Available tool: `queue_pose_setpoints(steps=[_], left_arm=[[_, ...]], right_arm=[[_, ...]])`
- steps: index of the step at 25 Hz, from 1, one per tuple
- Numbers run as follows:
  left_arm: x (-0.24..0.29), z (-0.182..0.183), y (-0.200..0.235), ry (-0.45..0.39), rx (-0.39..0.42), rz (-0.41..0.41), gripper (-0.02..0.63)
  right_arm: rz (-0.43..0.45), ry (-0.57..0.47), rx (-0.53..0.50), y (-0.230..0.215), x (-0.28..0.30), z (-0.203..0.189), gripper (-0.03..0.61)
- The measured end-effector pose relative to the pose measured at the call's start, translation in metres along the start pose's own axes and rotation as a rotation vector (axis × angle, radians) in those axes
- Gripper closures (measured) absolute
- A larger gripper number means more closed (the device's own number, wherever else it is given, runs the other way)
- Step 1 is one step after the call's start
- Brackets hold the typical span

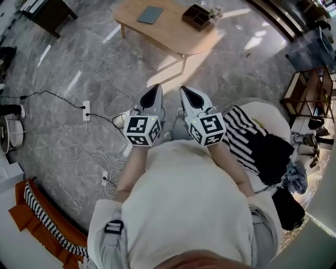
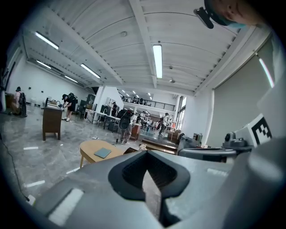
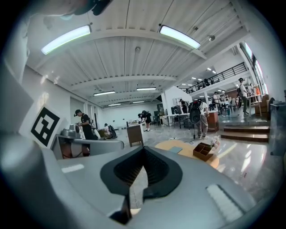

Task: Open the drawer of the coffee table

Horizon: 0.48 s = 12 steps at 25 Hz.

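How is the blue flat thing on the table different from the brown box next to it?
The pad is flat and grey-blue; the box is dark brown, with walls and compartments. The pad lies mid-table; the box sits near one end, beside small flowers. Both rest on the wooden table.

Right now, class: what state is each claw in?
Left claw: closed, holding nothing.
Right claw: closed, holding nothing.

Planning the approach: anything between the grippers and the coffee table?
Nothing visible: only bare marble floor separates the left gripper and right gripper from the coffee table. A power strip lies off to the left, outside that path. The drawer is not visible.
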<state>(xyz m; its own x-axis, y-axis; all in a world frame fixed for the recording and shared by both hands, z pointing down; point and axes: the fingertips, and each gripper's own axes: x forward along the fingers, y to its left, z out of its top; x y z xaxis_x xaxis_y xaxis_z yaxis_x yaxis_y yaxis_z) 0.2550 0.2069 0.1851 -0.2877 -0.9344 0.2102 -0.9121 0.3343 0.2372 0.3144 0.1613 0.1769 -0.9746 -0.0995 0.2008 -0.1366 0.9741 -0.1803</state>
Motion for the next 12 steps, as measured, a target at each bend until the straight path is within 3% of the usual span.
queue_pose_setpoints(steps=[12], left_arm=[[0.027, 0.001, 0.051, 0.008, -0.027, 0.037, 0.614]], right_arm=[[0.060, 0.024, 0.037, -0.010, 0.070, -0.006, 0.577]])
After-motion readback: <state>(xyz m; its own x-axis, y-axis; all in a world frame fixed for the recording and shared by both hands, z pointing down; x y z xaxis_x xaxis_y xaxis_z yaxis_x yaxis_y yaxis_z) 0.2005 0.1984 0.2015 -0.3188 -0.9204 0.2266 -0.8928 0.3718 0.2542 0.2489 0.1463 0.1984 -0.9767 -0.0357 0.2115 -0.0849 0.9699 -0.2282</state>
